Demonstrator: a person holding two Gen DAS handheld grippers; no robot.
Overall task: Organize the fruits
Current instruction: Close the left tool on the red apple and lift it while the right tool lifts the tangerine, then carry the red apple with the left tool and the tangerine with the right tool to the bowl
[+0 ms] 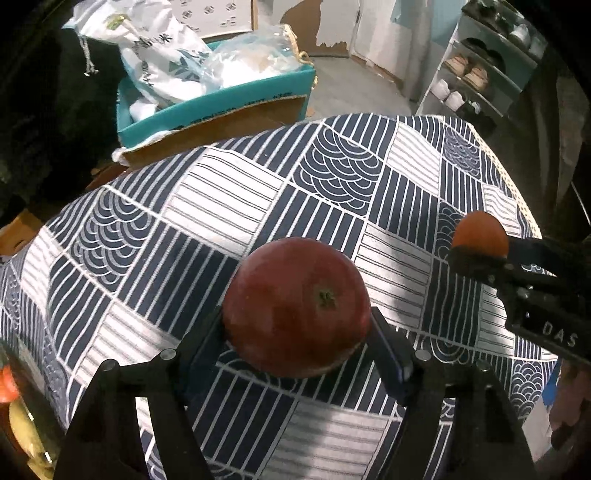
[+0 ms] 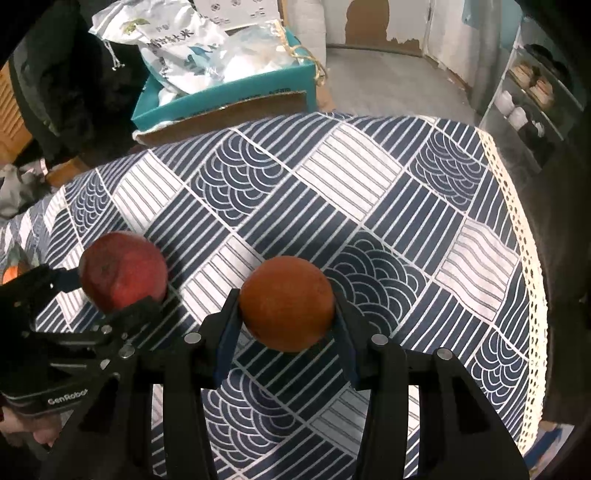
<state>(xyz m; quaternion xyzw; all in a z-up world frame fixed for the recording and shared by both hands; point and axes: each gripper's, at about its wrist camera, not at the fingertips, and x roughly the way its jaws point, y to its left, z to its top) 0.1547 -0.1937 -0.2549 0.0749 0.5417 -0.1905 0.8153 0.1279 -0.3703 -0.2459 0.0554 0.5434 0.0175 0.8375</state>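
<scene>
Apple (image 1: 295, 306) sat pinched between the fingers of the left hand-held gripper (image 1: 295, 332), above the patterned cloth (image 1: 229, 206) of the bench, probably lifted for carrying to the other fruit. Its stem end pointed up toward the camera. The right hand-held gripper (image 2: 288, 314) pinched an orange (image 2: 287, 303) by its sides; being round, it showed no long axis.

Looks like a lived-in home, likely an entry or storage corner. Shows a tabletop (image 2: 369, 206) draped in a navy-and-white patterned cloth with lace trim, a shoe rack (image 1: 476, 74) stocked with pairs of shoes, a teal cardboard box (image 1: 218, 107) stuffed with plastic bags, bare concrete floor (image 2: 388, 85) and peeling wall paint (image 2: 399, 22).
</scene>
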